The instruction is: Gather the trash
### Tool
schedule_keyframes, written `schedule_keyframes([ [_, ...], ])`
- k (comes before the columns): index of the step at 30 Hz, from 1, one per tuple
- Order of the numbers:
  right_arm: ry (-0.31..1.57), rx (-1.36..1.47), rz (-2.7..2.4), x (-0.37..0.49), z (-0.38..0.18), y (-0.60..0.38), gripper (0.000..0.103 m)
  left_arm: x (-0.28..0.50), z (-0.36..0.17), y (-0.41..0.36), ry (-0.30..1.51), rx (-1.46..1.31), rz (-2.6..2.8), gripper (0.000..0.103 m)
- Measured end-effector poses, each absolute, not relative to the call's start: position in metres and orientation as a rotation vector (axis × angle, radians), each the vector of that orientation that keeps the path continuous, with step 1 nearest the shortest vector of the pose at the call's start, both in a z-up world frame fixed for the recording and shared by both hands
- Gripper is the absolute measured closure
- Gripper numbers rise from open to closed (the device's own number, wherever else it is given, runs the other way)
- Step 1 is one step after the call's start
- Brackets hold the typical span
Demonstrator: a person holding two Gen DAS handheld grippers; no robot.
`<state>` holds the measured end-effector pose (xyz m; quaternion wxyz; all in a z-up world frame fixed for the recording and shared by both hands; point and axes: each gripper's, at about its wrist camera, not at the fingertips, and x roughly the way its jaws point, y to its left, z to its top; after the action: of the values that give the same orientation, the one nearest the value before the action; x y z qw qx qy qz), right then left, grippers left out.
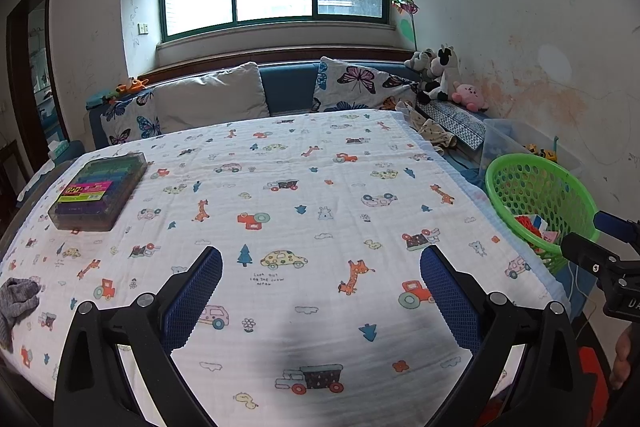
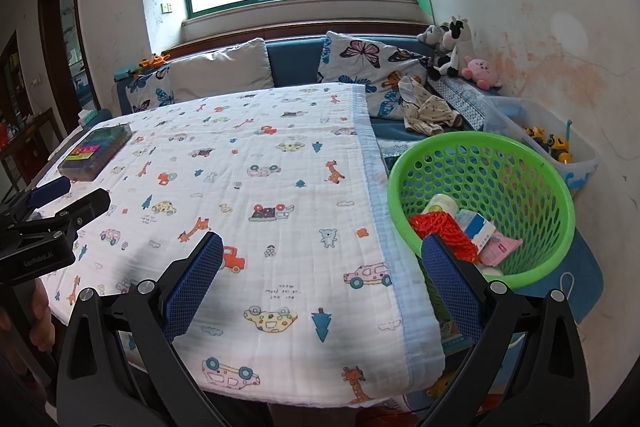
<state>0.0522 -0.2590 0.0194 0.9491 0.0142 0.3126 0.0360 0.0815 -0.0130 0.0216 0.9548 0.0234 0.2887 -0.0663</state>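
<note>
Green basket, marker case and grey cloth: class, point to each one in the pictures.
green basket (image 2: 557, 187): right wrist view, on its perforated far wall.
marker case (image 1: 100, 193): left wrist view, on its clear lid.
grey cloth (image 1: 16, 297): left wrist view, on its crumpled middle.

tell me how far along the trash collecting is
Looks mostly done: the green basket beside the table already holds a red net, a small bottle and cartons. Nothing is in hand; the left gripper and right gripper are both open and empty. Possibly left: the grey cloth at the table's left edge. The marker case isn't obviously trash.
</note>
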Motion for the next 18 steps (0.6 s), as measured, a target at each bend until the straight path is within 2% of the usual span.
schedule_keyframes([
  [18,0.637,0.031,0.079,0.0503,0.0179,-0.2577,0.004,0.0807,0.0188,-0.0133,0.581,0.052,-0.137,0.007],
])
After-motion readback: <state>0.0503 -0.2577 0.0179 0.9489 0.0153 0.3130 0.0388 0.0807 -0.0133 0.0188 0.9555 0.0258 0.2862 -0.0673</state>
